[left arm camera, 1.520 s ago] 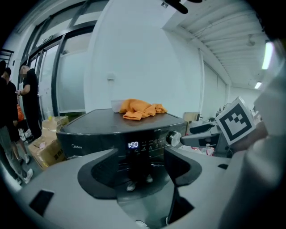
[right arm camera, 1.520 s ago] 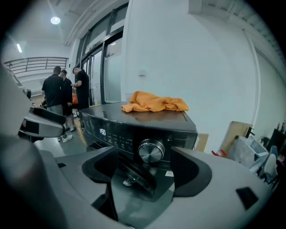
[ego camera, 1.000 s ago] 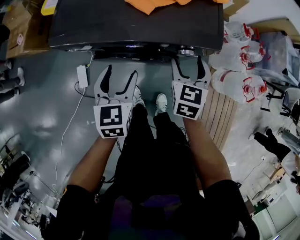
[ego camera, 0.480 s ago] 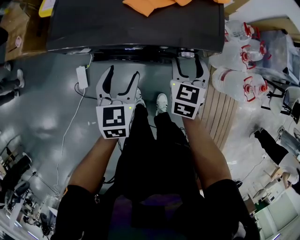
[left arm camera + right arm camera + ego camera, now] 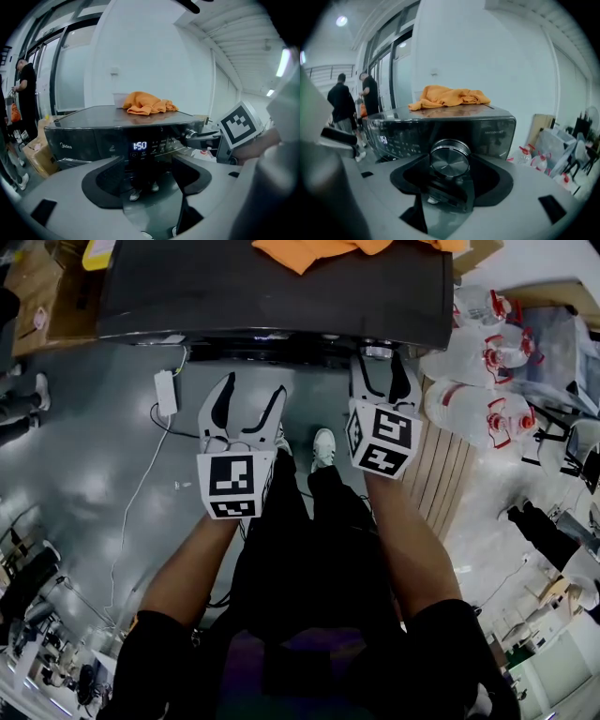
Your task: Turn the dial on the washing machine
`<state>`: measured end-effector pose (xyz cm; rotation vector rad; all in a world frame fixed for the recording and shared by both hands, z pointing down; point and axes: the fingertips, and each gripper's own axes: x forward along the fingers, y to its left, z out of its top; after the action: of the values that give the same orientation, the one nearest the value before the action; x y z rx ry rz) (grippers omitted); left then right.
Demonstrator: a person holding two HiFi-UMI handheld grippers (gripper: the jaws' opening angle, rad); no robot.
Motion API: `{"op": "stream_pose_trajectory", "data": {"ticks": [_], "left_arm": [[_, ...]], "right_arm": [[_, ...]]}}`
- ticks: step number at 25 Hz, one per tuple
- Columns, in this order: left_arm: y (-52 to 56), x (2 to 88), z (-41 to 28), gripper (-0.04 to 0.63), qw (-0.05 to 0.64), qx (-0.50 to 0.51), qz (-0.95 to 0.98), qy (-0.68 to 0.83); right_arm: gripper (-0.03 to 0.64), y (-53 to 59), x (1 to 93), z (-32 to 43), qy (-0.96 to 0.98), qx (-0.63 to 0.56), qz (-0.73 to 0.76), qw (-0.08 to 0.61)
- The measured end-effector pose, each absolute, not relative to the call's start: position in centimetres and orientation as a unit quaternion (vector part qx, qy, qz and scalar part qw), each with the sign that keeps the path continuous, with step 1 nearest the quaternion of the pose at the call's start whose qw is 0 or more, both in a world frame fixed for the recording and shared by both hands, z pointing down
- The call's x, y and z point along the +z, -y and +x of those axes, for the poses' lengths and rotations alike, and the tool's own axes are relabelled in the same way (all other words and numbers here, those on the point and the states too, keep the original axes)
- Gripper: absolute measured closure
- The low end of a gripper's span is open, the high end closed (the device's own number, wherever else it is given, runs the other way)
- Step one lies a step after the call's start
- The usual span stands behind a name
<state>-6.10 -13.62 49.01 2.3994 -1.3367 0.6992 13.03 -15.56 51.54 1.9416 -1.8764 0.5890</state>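
The dial point(image 5: 450, 157) sits squarely between the jaws of the right gripper point(image 5: 380, 367), right at their tips. The black pads point(image 5: 408, 174) lie against its rim on both sides, the left one point(image 5: 408, 174) and the right one point(image 5: 493, 176). These jaws have just been closing and now stand fairly wide, clamped on the dial's sides with the dial filling the gap between them. In the head view the dial point(image 5: 379, 351) shows only as a small silver spot under the front edge of the washing machine point(image 5: 272, 287), towards its right end. The gripper reaches up to it and its marker cube point(image 5: 382, 439) is tilted to one side. The dial is a round knob with a brushed metal face and a bright chrome ring around the rim. It stands out from the dark, glossy control panel point(image 5: 487, 127), facing the right gripper view almost head-on. The left gripper point(image 5: 251, 388) is held just short of the same front, well to the left of the dial. Its jaws are spread apart with nothing between them, and the lit display point(image 5: 139, 146) reading 1:50 shows through the gap. An orange cloth point(image 5: 450, 97) lies bunched on top of the machine.
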Motion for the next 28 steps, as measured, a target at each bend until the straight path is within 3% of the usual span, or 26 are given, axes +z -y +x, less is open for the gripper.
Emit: {"op": "stream_pose_trajectory", "data": {"ticks": [5, 8, 19, 23, 28], "left_arm": [[13.8, 48.4, -5.6, 0.293, 0.153, 0.232, 0.841, 0.465], [13.8, 48.1, -5.6, 0.293, 0.152, 0.231, 0.841, 0.465], [13.9, 47.7, -5.8, 0.293, 0.138, 0.240, 0.839, 0.469], [13.8, 47.6, -6.1, 0.293, 0.139, 0.241, 0.837, 0.471], [13.8, 47.6, -6.3, 0.293, 0.139, 0.239, 0.838, 0.470]], "right_arm": [[0.334, 15.4, 51.4, 13.5, 0.668, 0.308, 0.675, 0.060], [0.334, 15.4, 51.4, 13.6, 0.673, 0.320, 0.666, 0.044], [0.321, 15.1, 50.7, 12.3, 0.663, 0.111, 0.679, 0.295], [0.337, 15.3, 50.6, 12.4, 0.656, 0.108, 0.683, 0.302], [0.339, 15.3, 50.8, 12.6, 0.660, 0.154, 0.692, 0.251]]}}
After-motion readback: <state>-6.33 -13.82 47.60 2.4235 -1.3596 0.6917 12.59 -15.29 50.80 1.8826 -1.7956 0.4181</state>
